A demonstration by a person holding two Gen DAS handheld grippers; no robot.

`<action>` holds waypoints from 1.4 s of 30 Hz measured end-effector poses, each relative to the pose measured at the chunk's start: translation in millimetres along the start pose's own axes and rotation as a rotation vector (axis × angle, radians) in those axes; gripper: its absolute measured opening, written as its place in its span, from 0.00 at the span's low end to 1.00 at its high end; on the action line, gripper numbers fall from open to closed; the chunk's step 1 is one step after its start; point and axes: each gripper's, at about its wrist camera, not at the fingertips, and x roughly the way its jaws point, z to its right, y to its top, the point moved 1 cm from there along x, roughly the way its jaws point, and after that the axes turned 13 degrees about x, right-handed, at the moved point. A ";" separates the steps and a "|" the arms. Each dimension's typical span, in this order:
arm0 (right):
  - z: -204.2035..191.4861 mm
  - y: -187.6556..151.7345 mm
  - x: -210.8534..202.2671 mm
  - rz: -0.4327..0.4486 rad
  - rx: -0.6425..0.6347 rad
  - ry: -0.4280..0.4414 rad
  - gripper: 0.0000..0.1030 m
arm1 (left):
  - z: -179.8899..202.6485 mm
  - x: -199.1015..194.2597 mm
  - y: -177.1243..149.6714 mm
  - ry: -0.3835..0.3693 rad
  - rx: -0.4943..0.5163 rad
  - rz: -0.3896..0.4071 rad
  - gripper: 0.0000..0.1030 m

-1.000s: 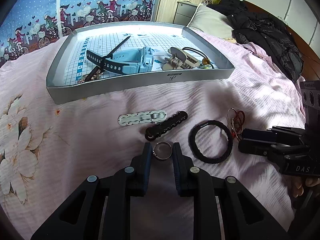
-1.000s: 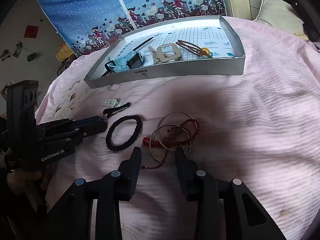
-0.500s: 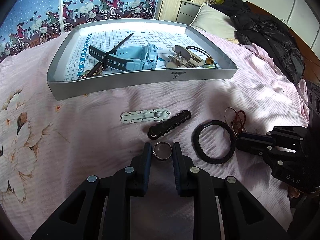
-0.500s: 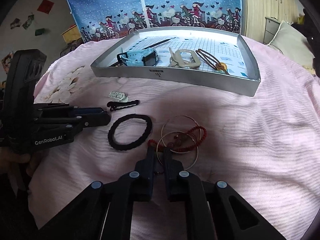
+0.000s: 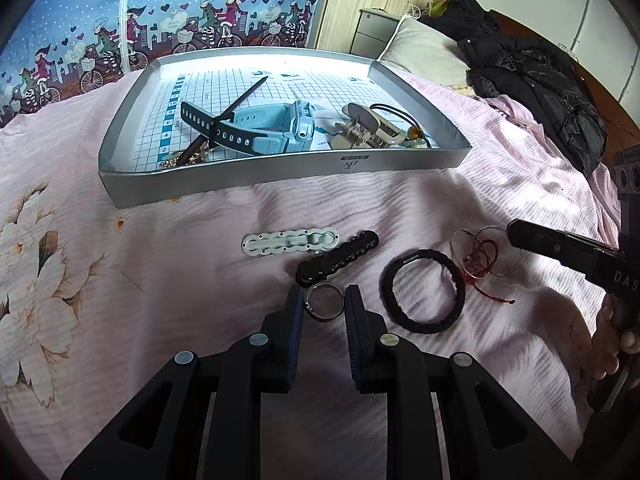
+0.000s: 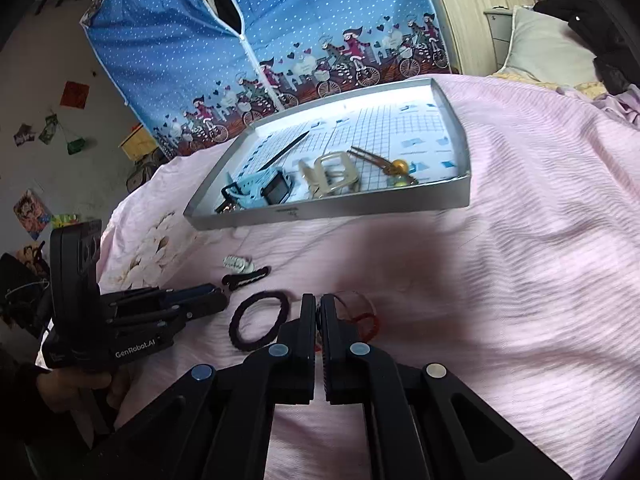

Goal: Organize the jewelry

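Jewelry lies scattered on a pink bedspread (image 5: pixel 460 200), nearest of it a small metal ring (image 5: pixel 325 303) between the two fingers of the left hand-held gripper (image 5: pixel 323 305). The jaws stand apart on either side of the ring; whether the pads touch it cannot be told. Just right of it lies a black braided bracelet (image 5: pixel 425 292), flat on the cloth. Beyond the ring, a black hair clip (image 5: pixel 338 258) lies at an angle, and just beyond that a white scalloped clip (image 5: pixel 290 242).

The right hand-held gripper (image 6: pixel 319 312) has its jaws drawn almost together over a tangle of thin wire bangles and red cord (image 5: pixel 478 258), which sits just right of the braided bracelet. Something red shows in the narrow gap between the pads, but whether the bangles are actually pinched cannot be told. A person's hand (image 5: pixel 612 344) holds that gripper's handle at the right edge of the left wrist view.

Farther up the bed sits a shallow grey tray (image 5: pixel 280 176) lined with grid paper. Inside it lie a light blue watch (image 5: pixel 272 128) with a dark strap, a dark hair stick (image 5: pixel 224 120), a beige hair claw (image 5: pixel 370 130) and a brown clip with a yellow bead (image 6: pixel 390 164).

Beyond the tray stands a blue printed fabric wardrobe (image 6: pixel 280 40); a black jacket (image 5: pixel 536 80) and a pillow (image 5: pixel 424 48) lie at the head of the bed.
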 end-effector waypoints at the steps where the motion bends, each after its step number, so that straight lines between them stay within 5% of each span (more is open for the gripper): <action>1: 0.7 2.2 -1.4 0.006 0.003 0.000 0.03 | 0.1 -0.7 0.3 -0.001 0.000 0.005 0.17; 18: 4.2 27.7 -37.4 0.162 0.026 0.078 0.03 | 1.8 -18.9 13.3 -0.034 -0.022 0.097 0.17; 31: -2.6 84.5 -32.0 0.287 -0.029 0.104 0.03 | -10.0 -35.3 92.1 -0.043 -0.106 0.274 0.17; 37: 16.5 110.9 -4.3 0.295 -0.012 0.100 0.03 | -11.7 3.8 128.9 -0.024 -0.077 0.233 0.17; 42: 36.0 106.3 17.3 0.229 0.018 0.086 0.03 | -12.2 35.7 128.2 -0.004 -0.075 0.176 0.17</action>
